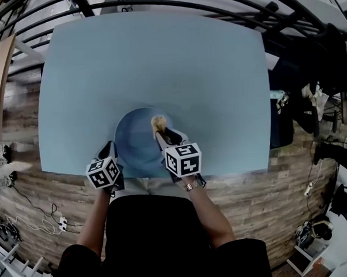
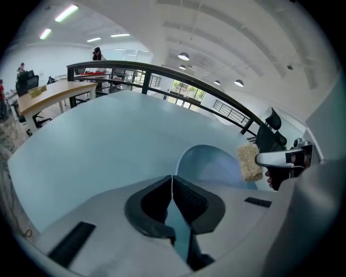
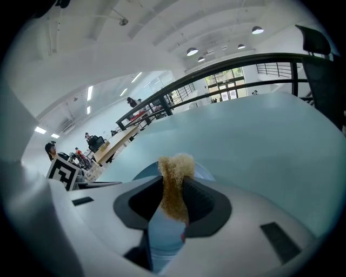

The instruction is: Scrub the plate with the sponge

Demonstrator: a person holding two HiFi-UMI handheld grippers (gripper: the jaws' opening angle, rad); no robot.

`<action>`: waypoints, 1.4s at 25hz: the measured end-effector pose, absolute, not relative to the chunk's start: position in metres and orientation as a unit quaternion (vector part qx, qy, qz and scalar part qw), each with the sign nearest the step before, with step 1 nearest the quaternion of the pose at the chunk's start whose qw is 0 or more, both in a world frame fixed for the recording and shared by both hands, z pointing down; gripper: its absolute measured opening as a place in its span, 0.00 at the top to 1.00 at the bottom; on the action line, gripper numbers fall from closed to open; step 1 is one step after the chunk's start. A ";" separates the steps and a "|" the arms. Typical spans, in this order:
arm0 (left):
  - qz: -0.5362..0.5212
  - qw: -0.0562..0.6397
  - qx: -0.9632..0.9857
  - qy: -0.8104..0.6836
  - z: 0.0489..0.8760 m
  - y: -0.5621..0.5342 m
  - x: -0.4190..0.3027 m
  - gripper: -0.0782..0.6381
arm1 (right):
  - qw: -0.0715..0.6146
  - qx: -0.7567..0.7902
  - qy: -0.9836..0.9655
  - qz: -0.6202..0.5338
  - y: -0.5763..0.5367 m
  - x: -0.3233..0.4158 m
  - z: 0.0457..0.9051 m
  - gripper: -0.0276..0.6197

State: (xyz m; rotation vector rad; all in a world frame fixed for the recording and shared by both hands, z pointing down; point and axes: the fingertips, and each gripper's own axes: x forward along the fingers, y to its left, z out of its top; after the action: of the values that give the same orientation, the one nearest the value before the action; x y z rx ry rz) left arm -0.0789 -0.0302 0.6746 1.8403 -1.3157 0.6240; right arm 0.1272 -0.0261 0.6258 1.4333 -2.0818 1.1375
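The plate [image 1: 135, 137] lies on the blue surface [image 1: 157, 65], near its lower edge and just left of centre in the head view. The left gripper [image 1: 111, 150] sits at the plate's lower left rim. In its own view the fingers [image 2: 189, 197] are nearly together, with only a thin line between their tips. The plate's [image 2: 213, 162] edge rises straight from that line, so they appear to pinch the rim.

The right gripper [image 1: 161, 135] reaches in from the lower right, its marker cube [image 1: 183, 159] below the plate. Its fingers [image 3: 203, 200] are narrow and clamped on the sponge [image 3: 174, 186], a tan, fuzzy piece squeezed thin between them, with its top bulging out above the tips. In the head view the sponge [image 1: 158, 124] lies over the plate's upper right part. In the left gripper view it [image 2: 250, 161] shows at the plate's right edge. No view shows whether it presses on the plate.

In the right gripper view a bit of the plate [image 3: 201, 171] shows just behind the sponge.

A watch [image 1: 194, 185] is on the wrist behind the right gripper. A dark railing [image 1: 212, 9] curves round the surface's far side, and a wooden desk [image 2: 51, 94] stands at the upper left of the left gripper view.
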 end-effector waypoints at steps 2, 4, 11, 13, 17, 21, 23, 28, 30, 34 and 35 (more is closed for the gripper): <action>0.244 0.375 0.727 -0.520 0.667 -0.029 -0.079 0.88 | 0.176 0.515 -0.739 0.398 -0.022 0.128 0.618 0.78; 0.235 0.368 0.737 -0.516 0.658 -0.029 -0.076 0.88 | 0.167 0.519 -0.742 0.389 -0.021 0.126 0.608 0.78; 0.218 0.338 0.776 -0.486 0.621 -0.024 -0.049 0.89 | 0.131 0.542 -0.744 0.368 -0.009 0.130 0.570 0.78; 0.208 0.329 0.788 -0.478 0.609 -0.024 -0.043 0.89 | 0.117 0.547 -0.746 0.362 -0.008 0.129 0.557 0.78; 0.188 0.316 0.798 -0.477 0.582 -0.020 -0.038 0.89 | 0.102 0.554 -0.752 0.342 0.003 0.127 0.531 0.78; 0.174 0.298 0.808 -0.477 0.560 -0.016 -0.034 0.89 | 0.093 0.561 -0.758 0.318 0.011 0.126 0.509 0.78; 0.165 0.292 0.813 -0.476 0.550 -0.013 -0.032 0.89 | 0.087 0.562 -0.761 0.312 0.015 0.125 0.500 0.78; 0.138 0.278 0.827 -0.468 0.522 -0.007 -0.027 0.89 | 0.073 0.562 -0.770 0.293 0.022 0.123 0.477 0.78; 0.124 0.272 0.833 -0.465 0.510 -0.006 -0.025 0.89 | 0.071 0.565 -0.772 0.281 0.023 0.121 0.467 0.78; 0.101 0.255 0.844 -0.461 0.485 -0.001 -0.021 0.89 | 0.063 0.568 -0.779 0.257 0.028 0.117 0.445 0.78; 0.095 0.249 0.847 -0.460 0.479 -0.001 -0.019 0.89 | 0.060 0.570 -0.780 0.251 0.029 0.117 0.439 0.78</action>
State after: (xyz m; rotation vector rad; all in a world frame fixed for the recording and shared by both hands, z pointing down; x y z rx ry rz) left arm -0.0194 -0.0007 0.4788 2.3061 -1.2533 0.2595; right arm 0.1170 0.0287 0.4393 1.7263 -2.3613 0.7586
